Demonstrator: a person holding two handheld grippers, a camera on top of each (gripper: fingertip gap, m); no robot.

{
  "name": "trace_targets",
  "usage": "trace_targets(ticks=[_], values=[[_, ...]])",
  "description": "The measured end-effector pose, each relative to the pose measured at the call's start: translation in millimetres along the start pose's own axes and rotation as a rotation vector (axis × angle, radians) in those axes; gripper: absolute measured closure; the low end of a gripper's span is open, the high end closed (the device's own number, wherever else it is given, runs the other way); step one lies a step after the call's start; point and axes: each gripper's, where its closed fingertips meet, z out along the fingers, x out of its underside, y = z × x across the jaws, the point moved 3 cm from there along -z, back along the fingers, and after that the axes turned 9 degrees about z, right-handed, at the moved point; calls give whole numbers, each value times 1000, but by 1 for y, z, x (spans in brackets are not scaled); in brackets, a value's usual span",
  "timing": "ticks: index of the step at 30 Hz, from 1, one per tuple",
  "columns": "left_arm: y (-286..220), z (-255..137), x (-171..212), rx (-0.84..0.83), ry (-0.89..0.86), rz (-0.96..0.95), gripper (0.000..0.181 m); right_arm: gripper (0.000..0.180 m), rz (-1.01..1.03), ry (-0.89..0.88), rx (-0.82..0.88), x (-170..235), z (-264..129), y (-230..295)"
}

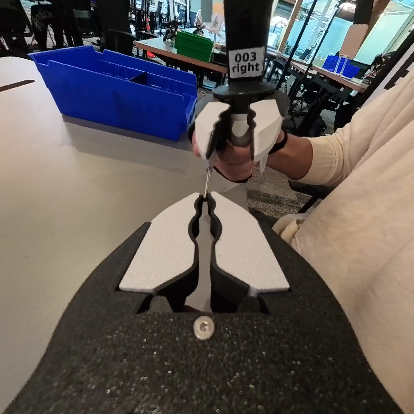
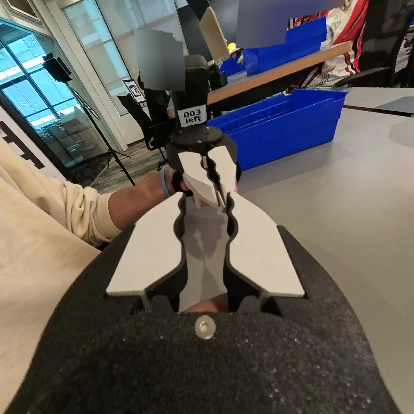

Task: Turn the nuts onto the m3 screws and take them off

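A thin silver screw (image 1: 207, 182) is pinched at its near end between the tips of my left gripper (image 1: 205, 197), which is shut on it above the grey table (image 1: 67, 212). The screw's far end, with a small thicker piece (image 1: 209, 168) that I cannot tell as nut or head, touches one fingertip (image 1: 206, 156) of my right gripper (image 1: 234, 163). In the right wrist view my right gripper (image 2: 205, 201) is open and empty. The screw (image 2: 220, 200) sticks out of the left gripper (image 2: 219, 195) and ends against my right-hand finger (image 2: 229, 208).
A long blue plastic bin (image 1: 116, 96) stands on the table beyond the grippers and also shows in the right wrist view (image 2: 280, 134). The person's cream sleeves (image 1: 347, 179) lie to the side at the table's edge. Other tables, bins and chairs stand behind. My left and right fingertips are right by each other.
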Motion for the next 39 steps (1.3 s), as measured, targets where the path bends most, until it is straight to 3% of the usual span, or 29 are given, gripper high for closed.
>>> trace_targets(ticks=[5, 10, 14, 28, 34, 39], values=[[-1, -2, -4, 1, -16, 5, 177, 146, 39, 35, 16, 17, 1, -9], [0, 0, 1, 4, -2, -3, 177, 146, 18, -2, -5, 4, 2, -1], [0, -1, 0, -1, -5, -1, 177, 147, -1, 14, 88, 5, -2, -15], [-3, 0, -4, 9, -14, 7, 177, 174, 30, 23, 53, 11, 0, -13], [-8, 0, -4, 90, -52, -36, 177, 175, -124, 51, 34, 10, -2, -6], [-7, 1, 0, 260, -95, -159, 177, 174, -486, 166, 113, 13, -2, -2]])
